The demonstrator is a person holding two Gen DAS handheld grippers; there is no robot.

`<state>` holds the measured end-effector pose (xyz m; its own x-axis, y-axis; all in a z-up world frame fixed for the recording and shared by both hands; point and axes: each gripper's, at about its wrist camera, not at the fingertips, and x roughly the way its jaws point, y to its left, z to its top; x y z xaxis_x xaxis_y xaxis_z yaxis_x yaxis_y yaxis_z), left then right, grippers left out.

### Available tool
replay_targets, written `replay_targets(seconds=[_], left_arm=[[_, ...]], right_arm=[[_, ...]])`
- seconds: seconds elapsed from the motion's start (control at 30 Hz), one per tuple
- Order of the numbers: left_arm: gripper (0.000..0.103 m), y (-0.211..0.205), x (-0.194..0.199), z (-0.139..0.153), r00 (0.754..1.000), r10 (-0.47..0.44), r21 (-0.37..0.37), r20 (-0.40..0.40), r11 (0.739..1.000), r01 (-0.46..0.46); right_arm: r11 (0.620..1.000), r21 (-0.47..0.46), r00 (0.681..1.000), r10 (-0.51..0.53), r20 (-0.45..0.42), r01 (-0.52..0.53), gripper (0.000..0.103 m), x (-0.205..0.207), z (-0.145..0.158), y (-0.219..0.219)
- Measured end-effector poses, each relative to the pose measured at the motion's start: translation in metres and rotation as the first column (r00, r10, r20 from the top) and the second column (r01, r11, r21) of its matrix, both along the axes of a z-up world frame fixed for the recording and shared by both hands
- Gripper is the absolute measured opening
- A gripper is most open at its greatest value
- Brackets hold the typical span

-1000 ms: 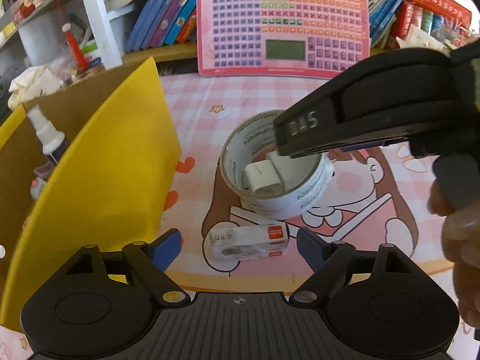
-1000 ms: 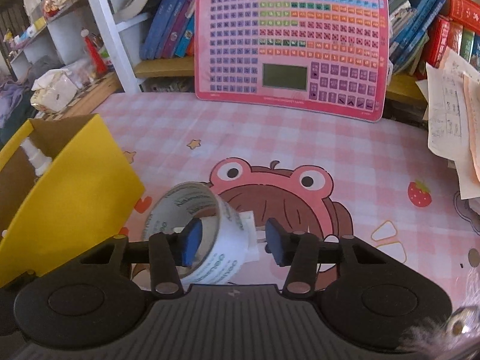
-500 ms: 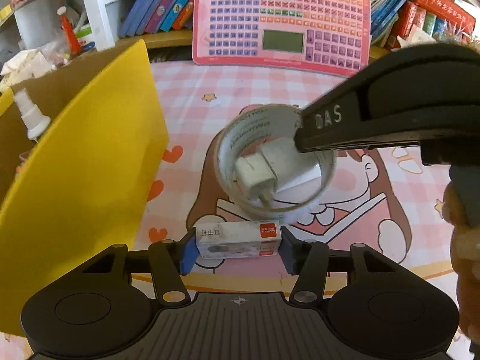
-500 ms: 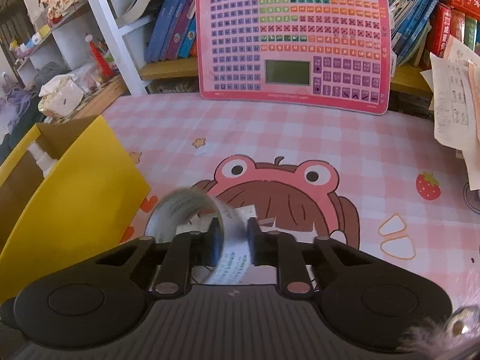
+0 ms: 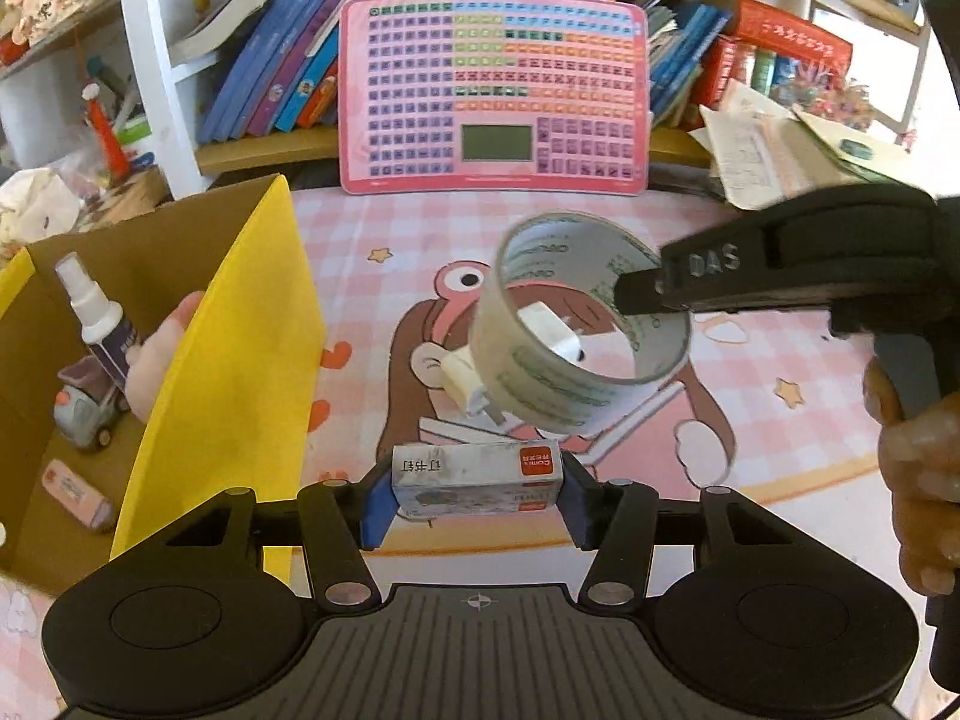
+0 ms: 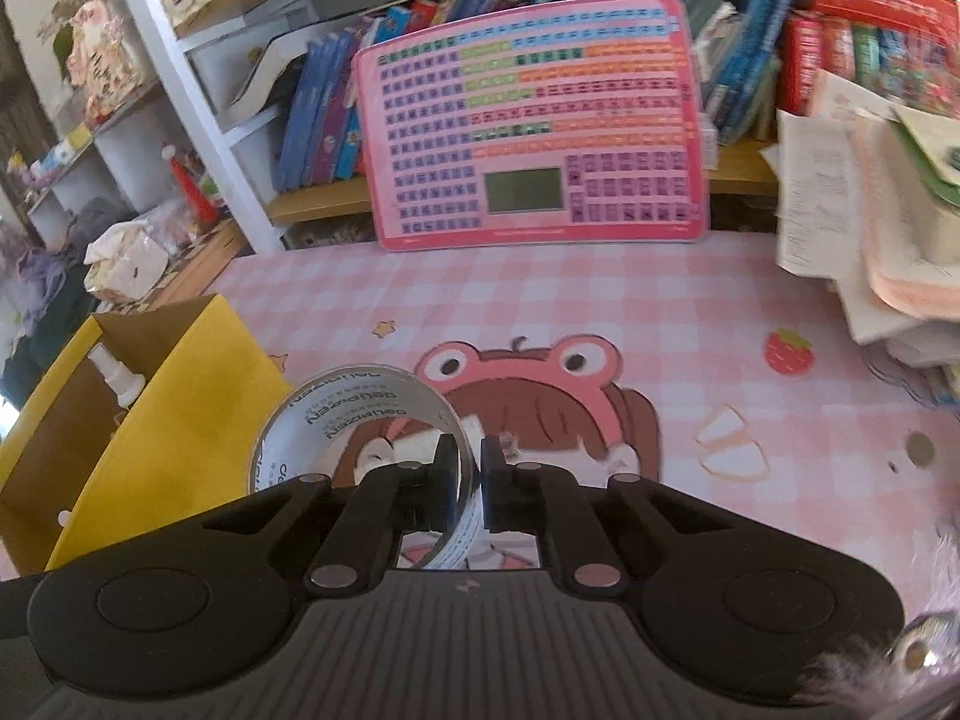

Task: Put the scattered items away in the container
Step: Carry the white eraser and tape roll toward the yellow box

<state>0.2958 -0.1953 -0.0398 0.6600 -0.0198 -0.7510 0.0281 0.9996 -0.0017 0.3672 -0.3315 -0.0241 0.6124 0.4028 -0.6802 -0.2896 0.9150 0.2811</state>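
Observation:
In the left wrist view my left gripper [image 5: 477, 498] is shut on a small grey staple box [image 5: 474, 477], held crosswise between the blue pads just above the pink mat. Beyond it hangs a clear tape roll [image 5: 558, 396], tilted and lifted off the mat, with my right gripper [image 5: 636, 294] clamped on its wall. A white charger plug [image 5: 465, 375] lies on the mat under the roll. In the right wrist view my right gripper [image 6: 471, 462] pinches the tape roll [image 6: 336, 414]. The yellow cardboard box [image 5: 240, 360] stands at the left.
Inside the box lie a spray bottle [image 5: 96, 318], a small toy [image 5: 84, 414] and a pink eraser [image 5: 75, 492]. A pink keyboard board [image 5: 492, 96] leans on the bookshelf behind. A paper stack [image 6: 870, 240] crowds the right edge of the mat. A hand [image 5: 918, 468] grips the right tool.
My left gripper closed on the staple box and raised it slightly. My right gripper closed on the tape roll's wall and lifted it off the mat, leaving the white plug behind.

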Motion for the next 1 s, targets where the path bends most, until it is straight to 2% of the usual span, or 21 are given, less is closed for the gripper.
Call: replay_targets(seconds=[0.27,0.57,0.83,1.0], left_arm=[[0.053,0.001,-0.032,0.018,0.991,-0.135,-0.051,0.023,0.989,0.136],[0.053,0.026,-0.074,0.035,0.959,-0.281,-0.137,0.045,0.949,0.285],[0.053,0.073,-0.113,0.049,0.948,-0.306,-0.210,0.085,0.925,0.317],[0.053,0.112,-0.141,0.055,0.961,-0.252,-0.200,0.118,0.941,0.271]], right_arm=[[0.994,-0.035,0.995,-0.104,0.002,0.104,0.007,-0.047,0.008,-0.019],[0.967,-0.072,0.970,-0.244,0.004,0.244,0.007,-0.114,0.019,-0.017],[0.946,-0.075,0.948,-0.317,-0.024,0.314,0.007,-0.165,0.031,0.010],[0.947,-0.079,0.949,-0.314,-0.030,0.311,0.007,-0.193,0.034,0.036]])
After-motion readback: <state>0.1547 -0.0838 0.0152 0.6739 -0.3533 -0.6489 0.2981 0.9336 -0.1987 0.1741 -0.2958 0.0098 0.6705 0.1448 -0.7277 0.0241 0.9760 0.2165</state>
